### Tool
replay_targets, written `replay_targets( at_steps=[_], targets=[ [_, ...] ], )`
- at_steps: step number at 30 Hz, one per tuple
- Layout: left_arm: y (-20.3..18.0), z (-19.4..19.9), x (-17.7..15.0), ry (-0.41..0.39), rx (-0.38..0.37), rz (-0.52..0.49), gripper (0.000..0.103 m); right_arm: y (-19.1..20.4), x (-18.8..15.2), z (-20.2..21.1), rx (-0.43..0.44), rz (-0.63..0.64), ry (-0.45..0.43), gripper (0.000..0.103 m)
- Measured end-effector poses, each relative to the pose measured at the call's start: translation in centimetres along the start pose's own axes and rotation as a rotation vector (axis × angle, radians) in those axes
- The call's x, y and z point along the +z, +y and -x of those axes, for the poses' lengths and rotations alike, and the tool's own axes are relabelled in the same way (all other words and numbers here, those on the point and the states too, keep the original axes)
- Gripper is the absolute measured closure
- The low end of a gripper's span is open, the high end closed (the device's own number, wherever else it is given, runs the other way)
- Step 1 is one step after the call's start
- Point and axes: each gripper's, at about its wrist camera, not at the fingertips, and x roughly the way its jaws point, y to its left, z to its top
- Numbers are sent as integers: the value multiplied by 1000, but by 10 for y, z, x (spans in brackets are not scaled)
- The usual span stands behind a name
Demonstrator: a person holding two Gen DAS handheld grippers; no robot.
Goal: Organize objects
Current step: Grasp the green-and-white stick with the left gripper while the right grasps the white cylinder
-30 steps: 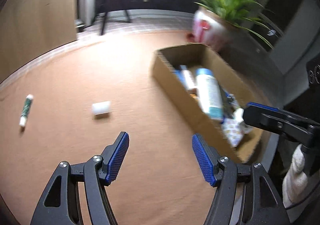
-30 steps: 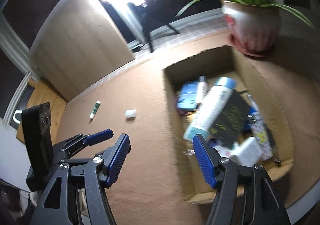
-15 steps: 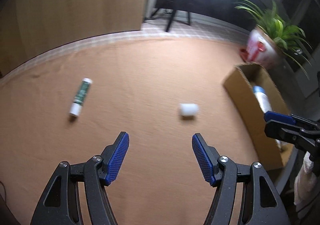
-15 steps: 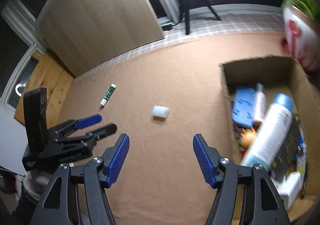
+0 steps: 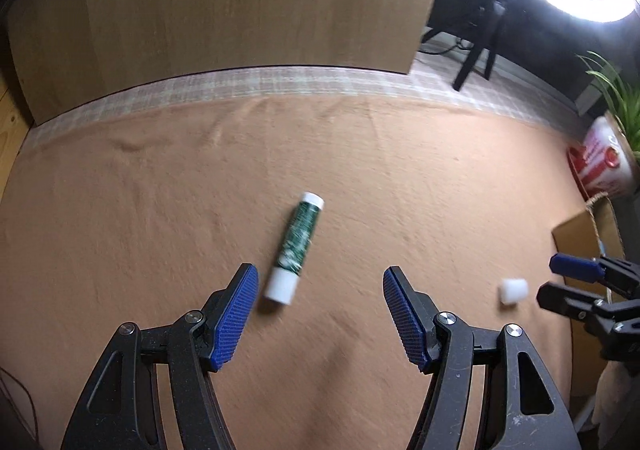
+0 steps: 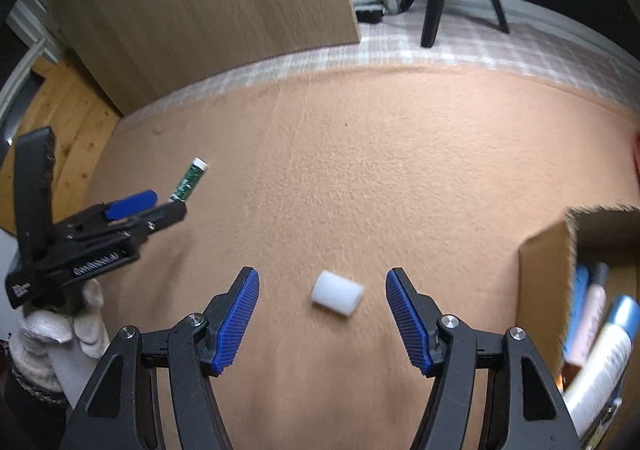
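Both sets of fingers gape empty: left gripper (image 5: 318, 314) over the green tube (image 5: 297, 248), right gripper (image 6: 322, 316) straddling the white cylinder (image 6: 337, 293) on the counter (image 6: 380, 170). Off-centre squeezes could roll them away.

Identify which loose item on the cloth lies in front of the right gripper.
The small white cylinder, plain and stubby, between the open right gripper fingers' line. The green-labelled tube lies before the left gripper.
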Motion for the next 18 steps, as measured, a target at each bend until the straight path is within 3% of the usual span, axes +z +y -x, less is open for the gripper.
replay_targets(
  at_steps=[9,12,18],
  targets=[
    [7,-16,15,-3,-26,33,36,-3,4,-25,39,-20,73,48],
    [9,-23,17,11,-40,42,46,-3,2,-24,56,-17,83,50],
    [5,-31,19,32,-37,15,79,4,-6,-22,38,26,102,60]
  ],
)
